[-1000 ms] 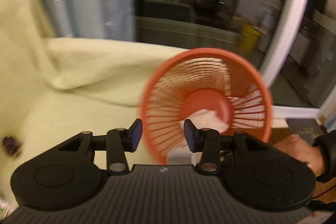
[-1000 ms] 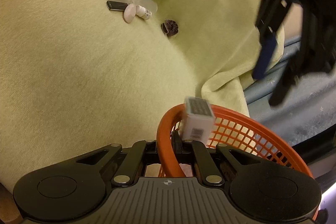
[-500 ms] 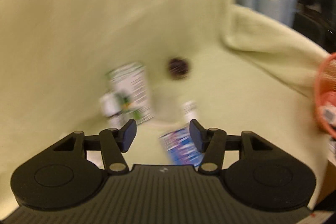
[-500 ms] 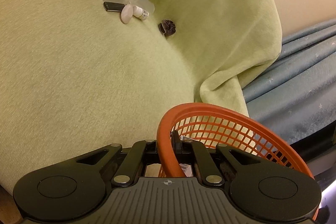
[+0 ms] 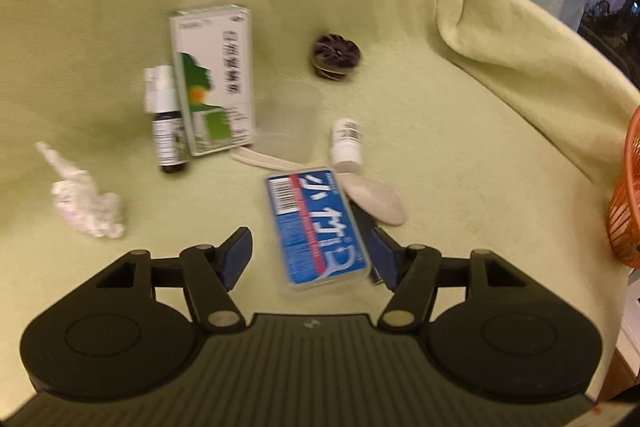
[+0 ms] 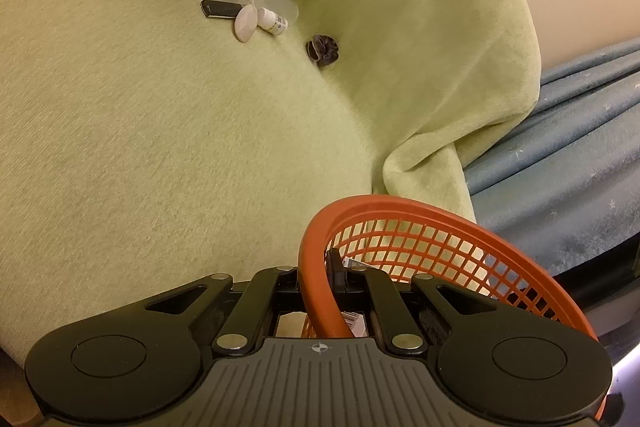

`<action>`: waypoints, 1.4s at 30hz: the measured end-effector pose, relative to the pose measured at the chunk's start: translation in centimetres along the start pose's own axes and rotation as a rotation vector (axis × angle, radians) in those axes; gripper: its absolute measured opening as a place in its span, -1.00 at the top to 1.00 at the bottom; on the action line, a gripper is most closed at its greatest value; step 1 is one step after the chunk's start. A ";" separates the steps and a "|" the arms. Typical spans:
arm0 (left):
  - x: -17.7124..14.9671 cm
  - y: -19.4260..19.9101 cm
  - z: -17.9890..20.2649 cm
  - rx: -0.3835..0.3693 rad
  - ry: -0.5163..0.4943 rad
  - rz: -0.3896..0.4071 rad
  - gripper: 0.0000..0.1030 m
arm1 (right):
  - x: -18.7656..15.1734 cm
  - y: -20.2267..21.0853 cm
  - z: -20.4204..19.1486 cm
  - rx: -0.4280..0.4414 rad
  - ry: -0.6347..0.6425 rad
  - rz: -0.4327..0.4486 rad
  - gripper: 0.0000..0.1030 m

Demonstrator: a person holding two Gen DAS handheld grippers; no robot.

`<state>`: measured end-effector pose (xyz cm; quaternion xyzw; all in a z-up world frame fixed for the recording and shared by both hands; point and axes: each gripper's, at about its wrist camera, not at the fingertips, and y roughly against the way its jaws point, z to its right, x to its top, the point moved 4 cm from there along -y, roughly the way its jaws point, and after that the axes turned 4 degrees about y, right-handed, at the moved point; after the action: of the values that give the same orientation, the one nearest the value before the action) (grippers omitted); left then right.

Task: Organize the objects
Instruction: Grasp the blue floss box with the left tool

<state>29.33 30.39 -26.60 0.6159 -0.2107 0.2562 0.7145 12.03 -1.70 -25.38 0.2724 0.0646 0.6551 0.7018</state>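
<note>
Now I bring my left gripper, its jaws opening with nothing pinched, over the blue case at the lower centre of the frame, while my right gripper pinches the orange basket rim; next I must lower and close on the case.

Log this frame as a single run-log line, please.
left gripper: opening over blue box, no contact | right gripper: shut on orange basket rim | phase: next pick

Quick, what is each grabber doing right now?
Left gripper: jaws opening over the blue case, not gripping it.
Right gripper: shut on the orange basket rim.
</note>
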 end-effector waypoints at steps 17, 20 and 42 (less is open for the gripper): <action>-0.9 -1.3 -0.1 0.072 -0.092 -0.028 -0.05 | 0.1 -0.1 -0.1 0.001 -0.003 0.002 0.97; -0.8 -1.9 0.0 0.087 -0.108 -0.032 -0.05 | 0.1 -0.1 -0.1 0.000 -0.004 0.002 0.97; 0.9 2.1 0.7 0.084 -0.283 0.001 -0.01 | 0.1 -0.1 -0.3 0.005 0.015 0.004 0.97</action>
<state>28.71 29.98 -24.26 0.6751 -0.2989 0.1756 0.6512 11.99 -1.53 -25.63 0.2693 0.0712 0.6583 0.6993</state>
